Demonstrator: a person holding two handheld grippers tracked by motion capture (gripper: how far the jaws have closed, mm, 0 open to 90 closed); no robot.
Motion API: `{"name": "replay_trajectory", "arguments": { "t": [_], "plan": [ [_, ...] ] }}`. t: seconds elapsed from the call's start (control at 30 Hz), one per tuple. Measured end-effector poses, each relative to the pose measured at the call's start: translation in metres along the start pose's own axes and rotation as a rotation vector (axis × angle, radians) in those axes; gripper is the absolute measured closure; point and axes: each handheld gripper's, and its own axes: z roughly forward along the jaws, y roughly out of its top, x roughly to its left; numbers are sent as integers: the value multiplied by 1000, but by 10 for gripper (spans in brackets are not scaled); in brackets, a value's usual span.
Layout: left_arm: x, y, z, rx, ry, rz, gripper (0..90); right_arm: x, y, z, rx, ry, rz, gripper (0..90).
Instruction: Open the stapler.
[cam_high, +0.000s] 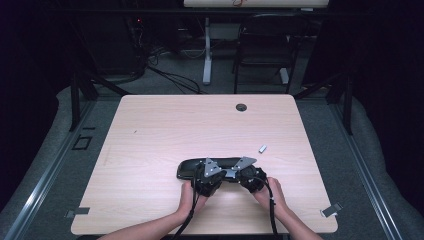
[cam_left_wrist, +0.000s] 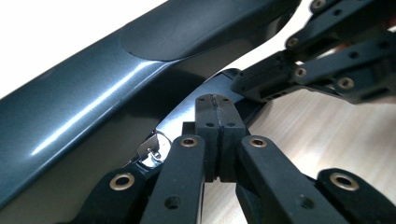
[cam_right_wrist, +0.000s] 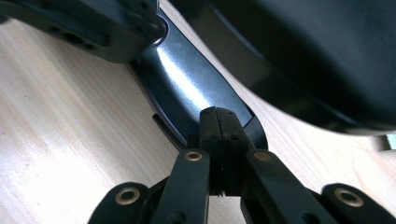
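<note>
Hands are coming in from the near edge of the surface (cam_high: 150, 130), each one carrying a set of tongs toward a dark, glossy glasses case, which is serving here as the landmark. The case (cam_high: 200, 167) is lying lengthwise on the near middle of the surface, open, with its lid raised. Just on the near side of the case, the left tongs (cam_high: 209, 176) are sitting with their jaws pressed together; in the left gripper view the left tongs (cam_left_wrist: 215, 100) are showing their two pads meeting flat with no gap, their tips resting against the shiny inner part of the case (cam_left_wrist: 93, 107) beside a small metal hinge (cam_left_wrist: 152, 151). Whether anything thin is being pinched there cannot be told. To the right of them, also on the near side of the case, the right tongs (cam_high: 239, 174) are likewise standing pressed together; in the right gripper view the right tongs (cam_right_wrist: 218, 114) are touching a curved glossy lip of the case (cam_right_wrist: 182, 79). Beyond the case, off its right end, a small pale flat piece (cam_high: 262, 148) is lying apart on the wood. Farther still beyond the case, a round dark grommet (cam_high: 241, 107) is sitting near the far edge of the surface.
</note>
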Motion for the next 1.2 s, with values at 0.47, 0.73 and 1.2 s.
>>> {"name": "replay_trajectory", "arguments": {
  "t": [0.47,0.73,1.2],
  "plan": [
    [-1,1,8,-49,26,-34,899,-2,-4,-1,-26,29,37,900],
    [-2,-1,12,-73,33,-49,899,0,-4,-1,-30,16,28,900],
    [-7,-1,14,-103,39,-35,899,-2,-6,1,-51,5,58,900]
  ]
}}
